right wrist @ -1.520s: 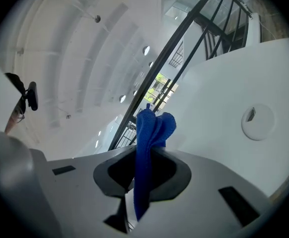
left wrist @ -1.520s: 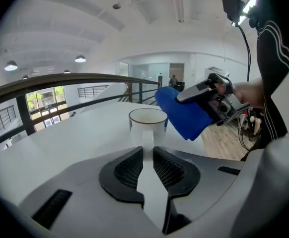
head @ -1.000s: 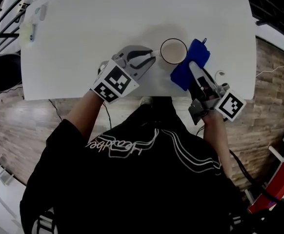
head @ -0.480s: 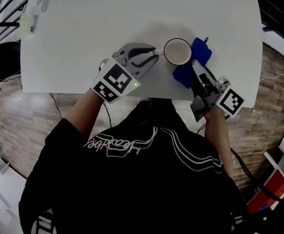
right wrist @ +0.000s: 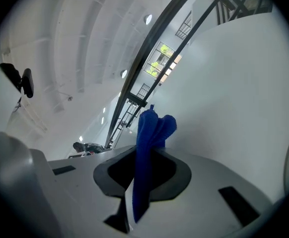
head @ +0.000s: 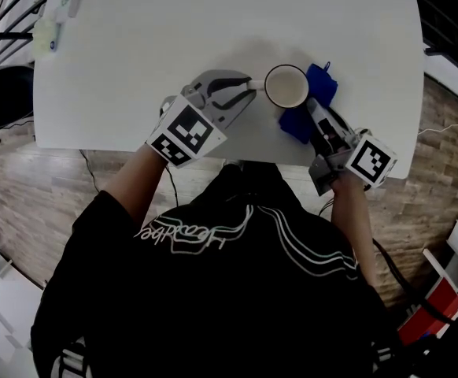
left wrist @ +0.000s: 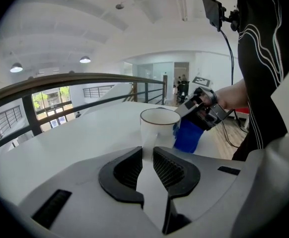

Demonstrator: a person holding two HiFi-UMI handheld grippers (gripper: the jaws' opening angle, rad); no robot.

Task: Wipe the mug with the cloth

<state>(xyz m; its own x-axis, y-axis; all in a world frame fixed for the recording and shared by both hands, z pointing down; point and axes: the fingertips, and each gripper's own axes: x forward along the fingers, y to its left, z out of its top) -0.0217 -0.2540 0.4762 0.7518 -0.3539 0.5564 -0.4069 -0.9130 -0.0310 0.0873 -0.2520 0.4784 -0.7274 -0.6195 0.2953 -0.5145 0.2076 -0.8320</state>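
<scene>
A white mug (head: 286, 86) stands on the white table (head: 134, 53). Its handle points left into my left gripper (head: 249, 87), which is shut on it. In the left gripper view the handle sits pinched between the ribbed pads (left wrist: 167, 165) of my left gripper (left wrist: 147, 150), with the mug (left wrist: 159, 125) upright just beyond. A blue cloth (head: 306, 105) is bunched against the mug's right side, and my right gripper (head: 312, 110) is shut on it. In the right gripper view the cloth (right wrist: 150, 133) stands up out of my right gripper (right wrist: 144, 155). From the left gripper view the cloth (left wrist: 188, 135) touches the mug's far side.
Both grippers work close to the table's near edge (head: 237, 154), with the person's body just below. A few small objects (head: 52, 26) lie at the table's far left corner. Wooden floor (head: 441, 148) shows to the right.
The cloth has drawn in tighter against the mug's right side and shows less spread. The right gripper has shifted slightly. The left gripper keeps its hold on the handle.
</scene>
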